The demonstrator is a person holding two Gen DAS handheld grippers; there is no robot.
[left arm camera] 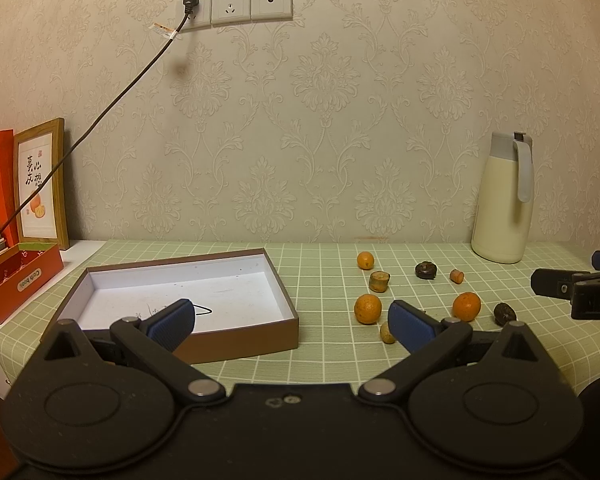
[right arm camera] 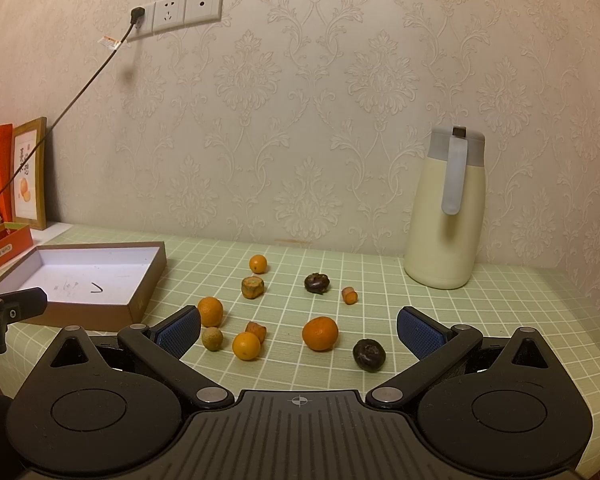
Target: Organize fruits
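Several small fruits lie loose on the green checked cloth: an orange (right arm camera: 320, 333), another orange (right arm camera: 246, 345), a dark fruit (right arm camera: 369, 355) and a second dark fruit (right arm camera: 317, 283). An open brown box (right arm camera: 140, 300) with a white bottom stands to their left; it also shows in the left wrist view (left arm camera: 240, 344). My right gripper (right arm camera: 300, 334) is open and empty, just in front of the fruits. My left gripper (left arm camera: 292, 322) is open and empty, at the box's near right corner, with an orange (left arm camera: 367, 309) beside its right finger.
A cream thermos jug (right arm camera: 446, 216) stands at the back right against the wall. An orange carton (left arm camera: 20, 276), a framed picture (left arm camera: 40, 184) and a power cord (left arm camera: 100, 116) are at the left. The cloth (right arm camera: 500, 320) runs to the right.
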